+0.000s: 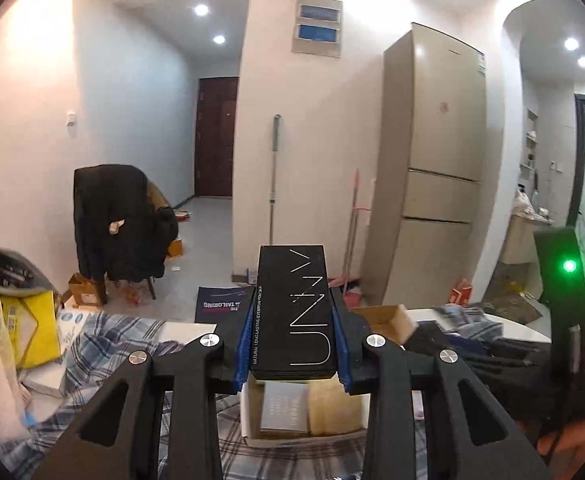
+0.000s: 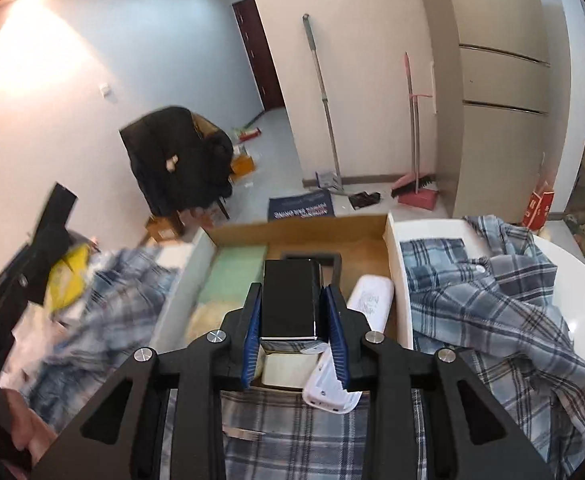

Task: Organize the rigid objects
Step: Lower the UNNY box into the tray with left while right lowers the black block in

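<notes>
Looks like we're mid-sort here. The cardboard box point(image 2: 372, 232) on the tabletop point(image 2: 572, 304) already has stuff in it: a green pad point(image 2: 238, 276), a white case point(image 2: 372, 300) near the box's right wall, plus another white gadget point(image 2: 328, 388) poking over the near edge. Left tongs point(image 1: 294, 332) are clamped on a black eyebrow powder box point(image 1: 292, 312), up in the air above the carton. Right tongs point(image 2: 294, 332) are pinched on a glossy black box point(image 2: 290, 300) over the box's middle. Both presumably still need dropping in.

Both grippers, left point(image 1: 292, 316) and right point(image 2: 292, 320) (tilted downward), are clamped.
</notes>
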`<state>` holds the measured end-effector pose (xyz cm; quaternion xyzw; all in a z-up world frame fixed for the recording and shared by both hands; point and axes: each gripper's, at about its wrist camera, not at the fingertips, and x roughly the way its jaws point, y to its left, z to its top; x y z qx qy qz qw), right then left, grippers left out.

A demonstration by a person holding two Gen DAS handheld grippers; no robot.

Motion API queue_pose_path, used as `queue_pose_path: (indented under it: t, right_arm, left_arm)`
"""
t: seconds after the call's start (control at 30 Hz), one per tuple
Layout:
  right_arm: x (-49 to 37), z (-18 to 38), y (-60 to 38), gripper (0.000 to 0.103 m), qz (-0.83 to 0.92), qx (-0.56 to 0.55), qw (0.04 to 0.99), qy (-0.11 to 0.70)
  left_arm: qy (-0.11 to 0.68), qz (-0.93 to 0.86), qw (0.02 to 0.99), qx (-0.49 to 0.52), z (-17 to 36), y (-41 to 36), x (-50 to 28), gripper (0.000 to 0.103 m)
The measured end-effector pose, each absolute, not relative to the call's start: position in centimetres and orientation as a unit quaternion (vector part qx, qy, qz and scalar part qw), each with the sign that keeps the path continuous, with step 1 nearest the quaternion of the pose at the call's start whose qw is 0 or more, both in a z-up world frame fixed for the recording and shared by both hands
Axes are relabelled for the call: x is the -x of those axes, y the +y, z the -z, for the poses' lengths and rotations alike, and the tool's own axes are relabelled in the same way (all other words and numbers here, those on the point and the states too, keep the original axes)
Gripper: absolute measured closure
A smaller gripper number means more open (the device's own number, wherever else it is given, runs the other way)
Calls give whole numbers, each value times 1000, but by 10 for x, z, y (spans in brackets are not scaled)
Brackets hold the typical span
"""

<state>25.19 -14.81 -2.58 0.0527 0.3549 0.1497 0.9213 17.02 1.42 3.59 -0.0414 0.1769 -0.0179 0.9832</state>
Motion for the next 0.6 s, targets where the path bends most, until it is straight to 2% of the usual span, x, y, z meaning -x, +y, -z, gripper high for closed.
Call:
queue_pose_path:
  t: [0.3,0.6]
  right_arm:
    - [-260,73,-129,74,-176,-25,898,402]
    - [-261,80,-131,74,-181,-22,896,405]
  left_arm:
    - [266,32,963,32,6,15,-206,67]
    - [287,20,957,34,20,11,-212,67]
